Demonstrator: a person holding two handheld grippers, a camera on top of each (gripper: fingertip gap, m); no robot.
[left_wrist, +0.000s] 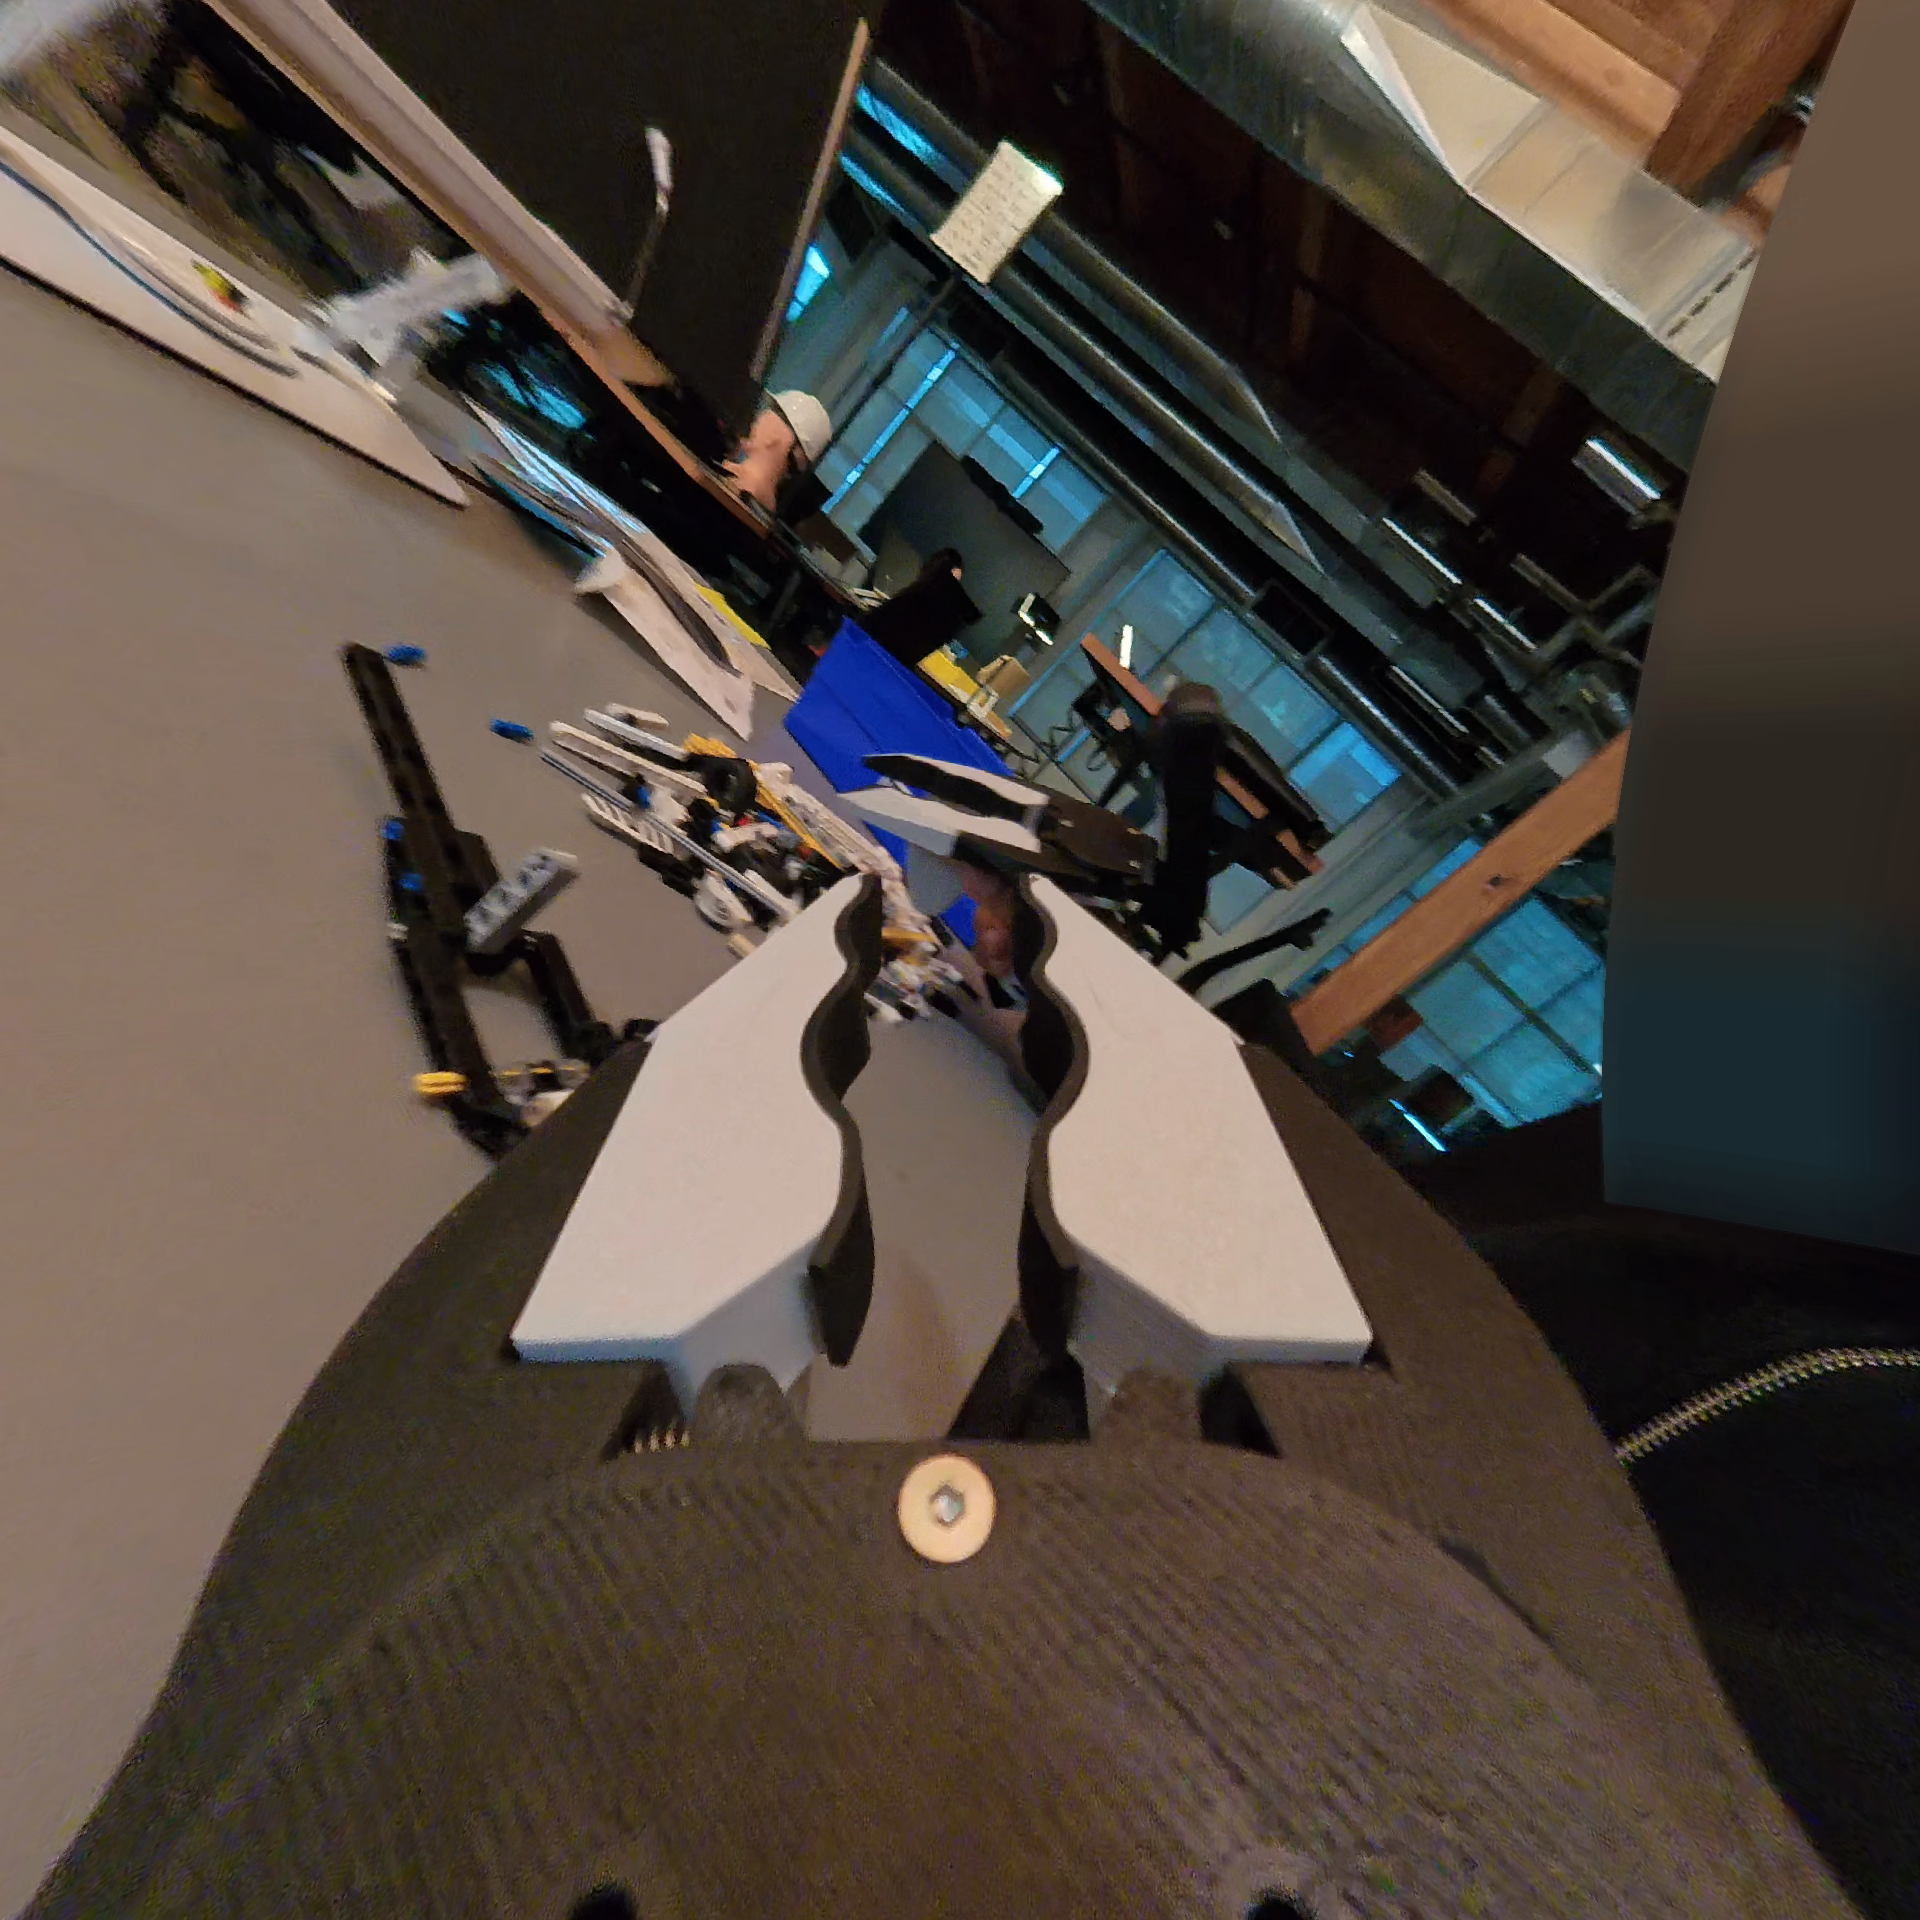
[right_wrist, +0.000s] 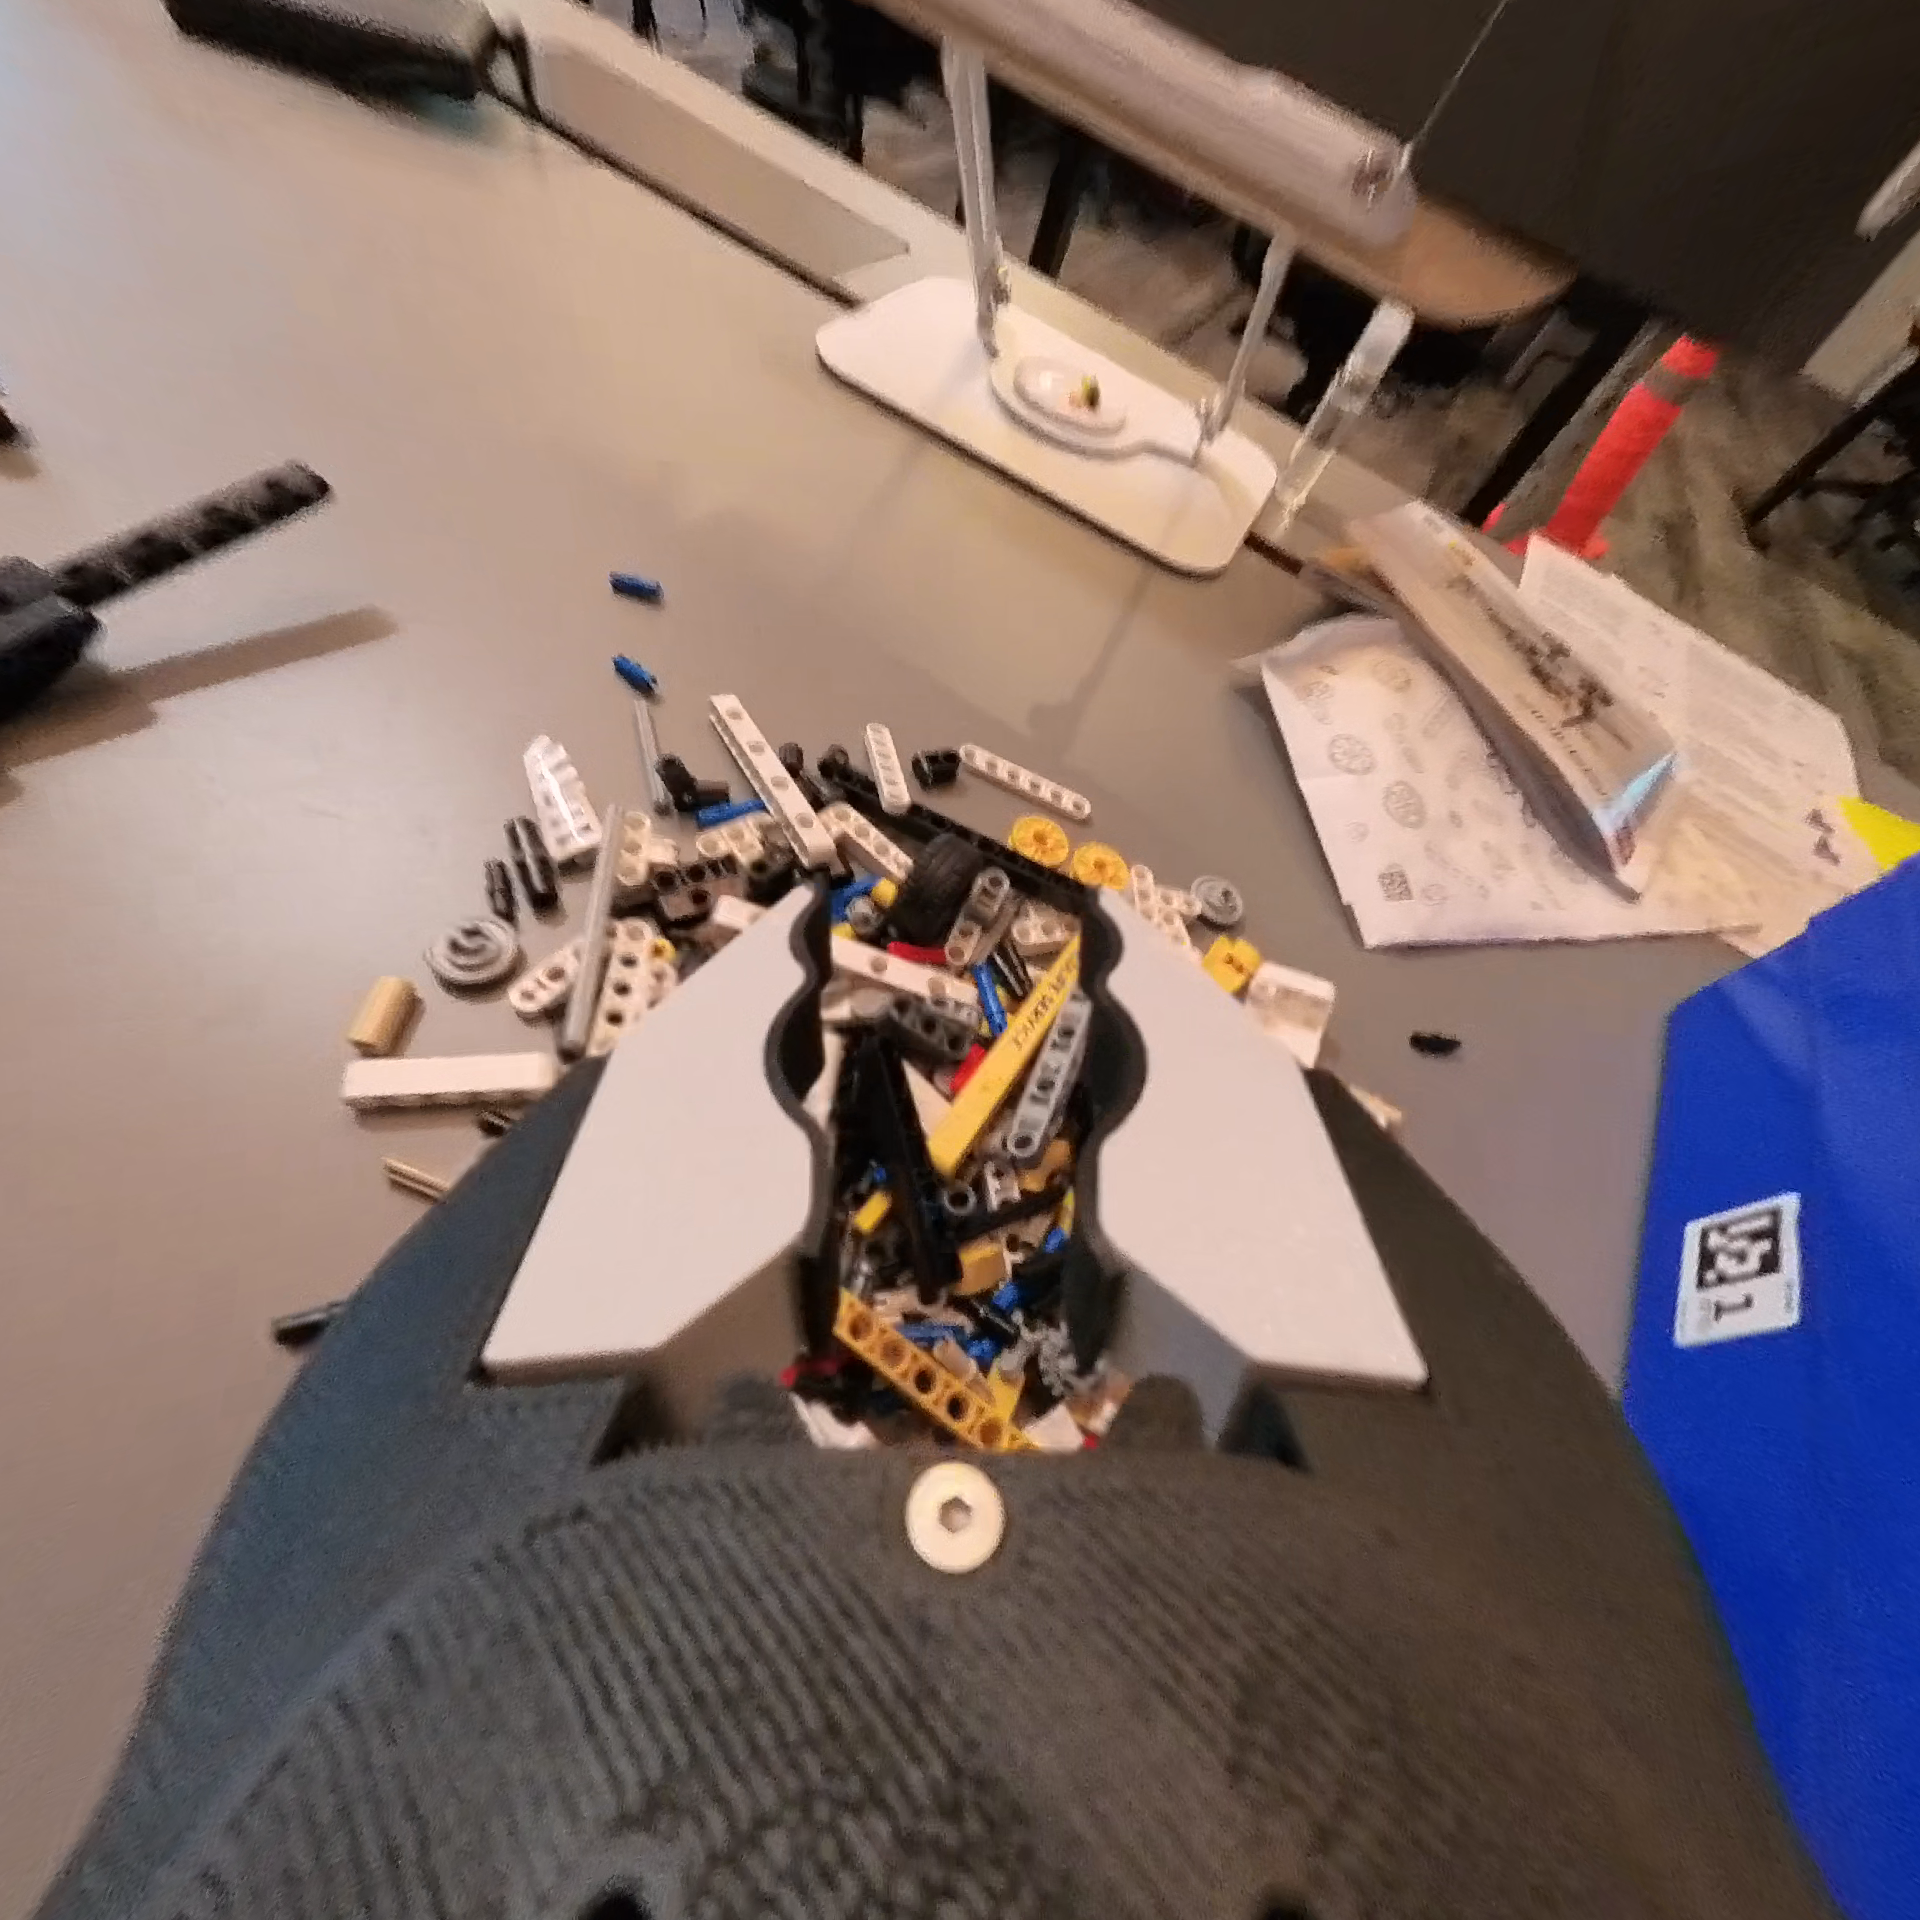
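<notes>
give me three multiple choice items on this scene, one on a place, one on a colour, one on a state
1. Where does the pile of building pieces lie in the right wrist view?
A. inside the blue bin
B. on the grey table, under and ahead of the right gripper
C. on the paper sheets

2. What colour is the bin at the right edge of that view?
A. blue
B. red
C. green

3. How do the right gripper's jaws stand?
A. shut on a wheel
B. shut on nothing
C. open above the pile

Key: 1 B, the pieces spread over the table between and beyond the fingers. 2 A, its wall is plainly blue. 3 C, a wide gap shows between the fingers, with loose pieces seen through it.
</notes>
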